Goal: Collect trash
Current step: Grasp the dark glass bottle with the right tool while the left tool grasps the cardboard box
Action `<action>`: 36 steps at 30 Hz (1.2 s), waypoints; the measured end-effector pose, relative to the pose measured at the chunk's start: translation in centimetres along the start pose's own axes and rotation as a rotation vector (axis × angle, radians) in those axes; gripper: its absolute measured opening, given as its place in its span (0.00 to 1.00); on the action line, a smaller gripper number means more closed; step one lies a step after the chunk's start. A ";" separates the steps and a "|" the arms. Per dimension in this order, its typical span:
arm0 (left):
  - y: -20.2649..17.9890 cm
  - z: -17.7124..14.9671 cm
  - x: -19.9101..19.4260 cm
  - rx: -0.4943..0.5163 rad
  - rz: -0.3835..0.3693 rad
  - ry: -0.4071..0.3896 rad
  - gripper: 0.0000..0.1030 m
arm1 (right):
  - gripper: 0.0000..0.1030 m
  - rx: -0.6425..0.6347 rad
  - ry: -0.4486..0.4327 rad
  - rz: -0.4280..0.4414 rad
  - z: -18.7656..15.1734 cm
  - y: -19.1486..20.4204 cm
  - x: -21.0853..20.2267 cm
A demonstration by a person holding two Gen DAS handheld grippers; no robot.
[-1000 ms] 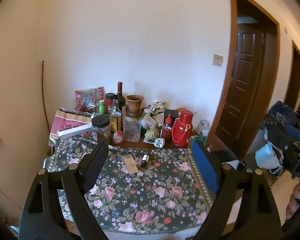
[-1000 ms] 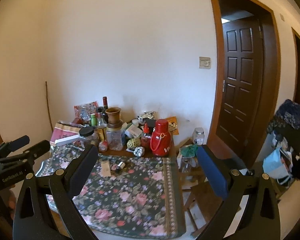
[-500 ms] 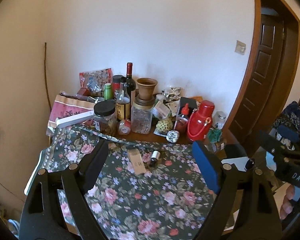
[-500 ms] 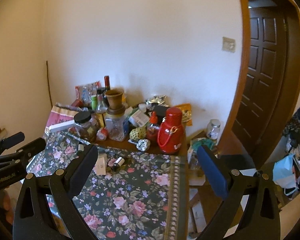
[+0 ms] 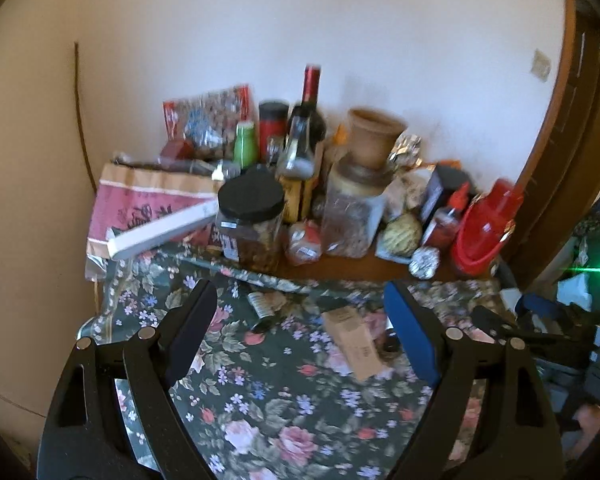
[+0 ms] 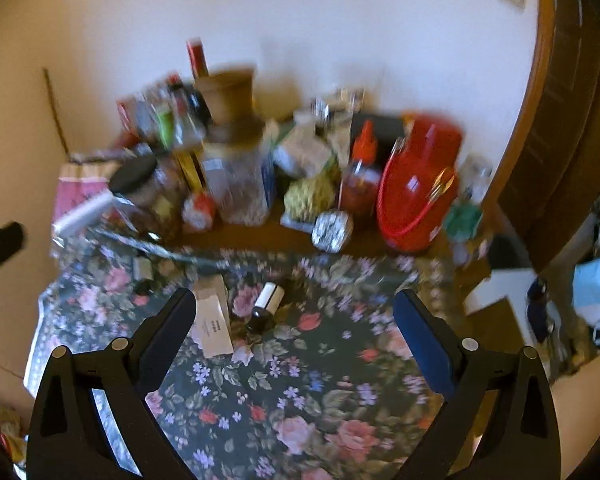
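Right wrist view: one small box (image 6: 211,320), one vial (image 6: 265,307), both grippers' fingers (image 6: 420,340) apart.

Stuff's all crowding along the wall at the back of the table (image 5: 340,270). Thermos (image 5: 485,229) is sitting at the right end, wine bottle (image 5: 309,108) standing behind the jars near the middle, clay pot (image 5: 374,138) perching on top of a jar (image 5: 350,216). Lower in the frame, on the tablecloth (image 6: 300,380), a small carton (image 6: 212,322) is lying just left of a little bottle (image 6: 265,307) tipped on its side. Foil ball (image 6: 332,230) is sitting in front of the thermos, slightly left.
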State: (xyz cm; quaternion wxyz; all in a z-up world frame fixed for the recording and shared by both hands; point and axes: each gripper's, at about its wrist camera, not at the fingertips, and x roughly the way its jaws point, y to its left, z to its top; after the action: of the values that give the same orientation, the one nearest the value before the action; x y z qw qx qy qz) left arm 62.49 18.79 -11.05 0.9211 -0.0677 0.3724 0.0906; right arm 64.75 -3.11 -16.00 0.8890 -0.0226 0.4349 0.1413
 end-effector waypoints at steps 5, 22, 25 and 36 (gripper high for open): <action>1.4 -0.7 5.2 0.016 -0.005 0.092 0.83 | 0.80 0.089 0.149 0.041 -0.4 0.3 8.2; 0.3 -4.0 13.8 -0.033 -0.099 0.311 0.83 | 0.26 0.022 0.295 -0.050 -2.9 2.7 16.4; -0.8 -4.7 15.7 -0.061 -0.120 0.358 0.83 | 0.25 0.008 0.291 -0.042 -3.5 2.3 15.6; -5.7 -6.3 20.6 -0.056 -0.072 0.420 0.75 | 0.25 0.139 0.207 -0.033 -4.5 -5.1 6.9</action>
State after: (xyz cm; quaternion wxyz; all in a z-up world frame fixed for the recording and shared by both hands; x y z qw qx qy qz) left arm 74.02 14.39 -29.60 0.8238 -0.1238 0.5508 0.0520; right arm 66.73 -7.17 -24.57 0.8409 0.0174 0.5328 0.0929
